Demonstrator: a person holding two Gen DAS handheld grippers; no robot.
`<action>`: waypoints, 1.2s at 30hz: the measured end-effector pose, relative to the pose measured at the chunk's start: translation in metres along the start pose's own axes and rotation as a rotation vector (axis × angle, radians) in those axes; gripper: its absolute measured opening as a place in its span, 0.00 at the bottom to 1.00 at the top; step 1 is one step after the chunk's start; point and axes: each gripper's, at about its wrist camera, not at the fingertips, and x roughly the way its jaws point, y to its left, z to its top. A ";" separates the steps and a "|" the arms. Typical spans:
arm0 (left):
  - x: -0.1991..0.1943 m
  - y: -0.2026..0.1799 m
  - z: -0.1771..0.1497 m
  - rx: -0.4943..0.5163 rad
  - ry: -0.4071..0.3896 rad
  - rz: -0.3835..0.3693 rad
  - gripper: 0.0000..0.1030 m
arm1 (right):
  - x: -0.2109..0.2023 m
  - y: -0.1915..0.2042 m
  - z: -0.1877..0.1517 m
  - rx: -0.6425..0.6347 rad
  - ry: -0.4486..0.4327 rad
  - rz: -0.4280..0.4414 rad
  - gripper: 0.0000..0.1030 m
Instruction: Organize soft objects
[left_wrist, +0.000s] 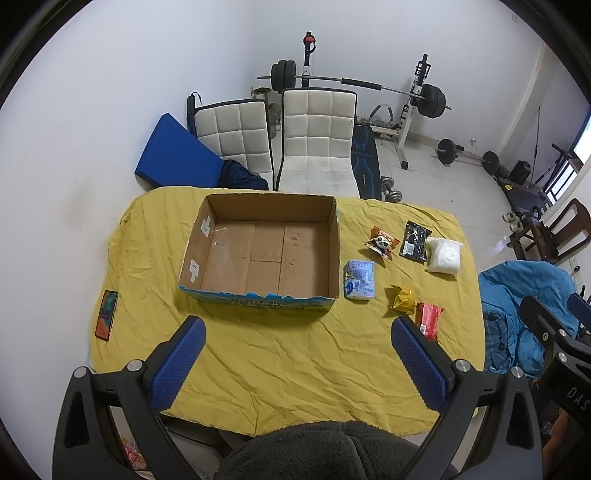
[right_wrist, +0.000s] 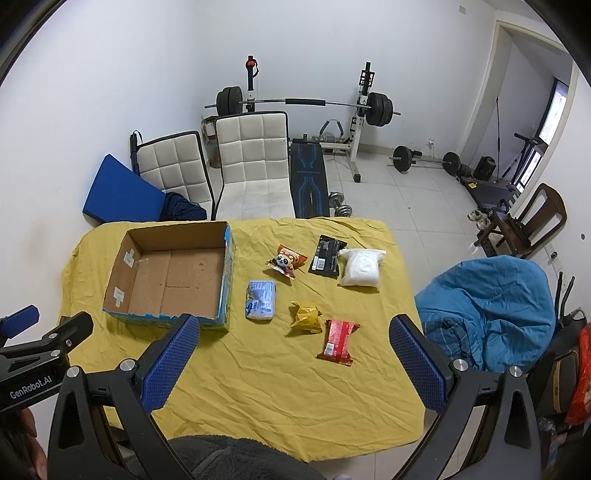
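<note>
- Left gripper (left_wrist: 297, 347) is held wide, nothing between its fingers; it hangs over the near part of the yellow cloth (left_wrist: 277, 369), in front of the cardboard box (left_wrist: 258, 295).
- Right gripper (right_wrist: 293, 350) is also held wide and carries nothing, over the cloth near the packets.
- Six soft packets lie loose on the cloth right of the box, none inside it: blue-white pack (right_wrist: 261, 299) just beside the box wall, panda pouch (right_wrist: 287, 261), black packet (right_wrist: 327, 255), white bag (right_wrist: 361, 272), yellow wrapper (right_wrist: 306, 314), red bar (right_wrist: 338, 340).
- Risk: slick, crinkly wrappers could slip out of a shallow pinch; a flat packet may not be caught at all.
- Risk: wrinkled cloth could be pinched with a packet and dragged, shifting the others.
- Risk: the box wall may be clipped on the way in, so the box gets pushed.
- Print on the packets is too small to read; contents cannot be told.
- Red bar is partly covered by a finger in the left view.
- Table under the cloth is hidden.
</note>
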 end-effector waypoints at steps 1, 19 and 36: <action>0.000 0.000 0.000 -0.001 0.000 0.000 1.00 | 0.000 0.000 0.001 0.001 0.000 0.001 1.00; -0.005 -0.004 0.001 0.006 -0.011 -0.007 1.00 | -0.004 0.005 0.003 -0.007 -0.015 0.001 1.00; -0.008 -0.005 0.004 0.005 -0.023 -0.012 1.00 | -0.007 0.010 0.006 -0.015 -0.029 -0.006 1.00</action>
